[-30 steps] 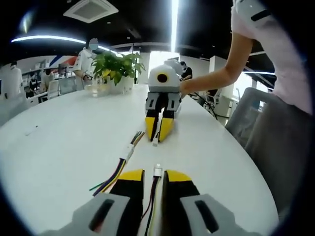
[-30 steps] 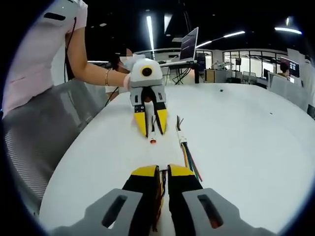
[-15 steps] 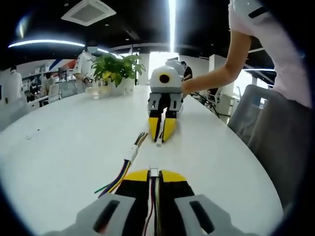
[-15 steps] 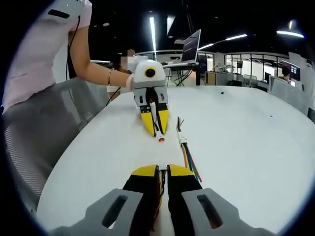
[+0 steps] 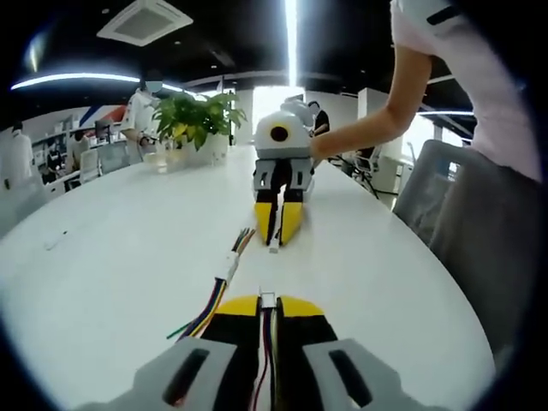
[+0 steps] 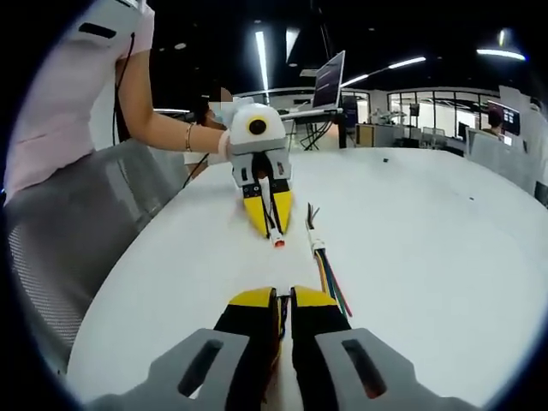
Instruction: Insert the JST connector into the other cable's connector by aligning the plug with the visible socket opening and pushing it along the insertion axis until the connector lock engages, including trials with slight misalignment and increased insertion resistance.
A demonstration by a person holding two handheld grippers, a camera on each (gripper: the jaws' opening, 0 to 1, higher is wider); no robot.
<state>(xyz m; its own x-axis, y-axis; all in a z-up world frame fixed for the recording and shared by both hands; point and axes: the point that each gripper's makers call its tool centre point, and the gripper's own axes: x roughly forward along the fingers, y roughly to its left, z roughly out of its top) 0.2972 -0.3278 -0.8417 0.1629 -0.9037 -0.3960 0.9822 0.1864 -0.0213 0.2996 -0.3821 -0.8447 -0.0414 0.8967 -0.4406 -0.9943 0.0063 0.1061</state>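
Note:
My left gripper (image 5: 267,301) is shut on a thin wire cable, whose small white connector (image 5: 268,299) pokes out between the yellow jaw tips. Across the white table (image 5: 103,248), the right gripper (image 5: 278,234) faces it, shut on another cable with a white connector (image 5: 273,247) at its tips. In the right gripper view, my right gripper (image 6: 284,295) is shut with wires running between its jaws. Opposite it, the left gripper (image 6: 271,228) holds out its red-tipped connector (image 6: 278,242). The two connectors are apart and roughly in line.
A loose cable (image 5: 224,272) of coloured wires with a white plug lies on the table beside the line between the grippers, also the loose cable (image 6: 324,261). A potted plant (image 5: 199,120) stands at the far end. A grey chair (image 5: 428,201) and the person stand beside the table.
The left jaws, open a second ago around the white connector, have shut on its cable. The right gripper stays shut and has barely shifted.

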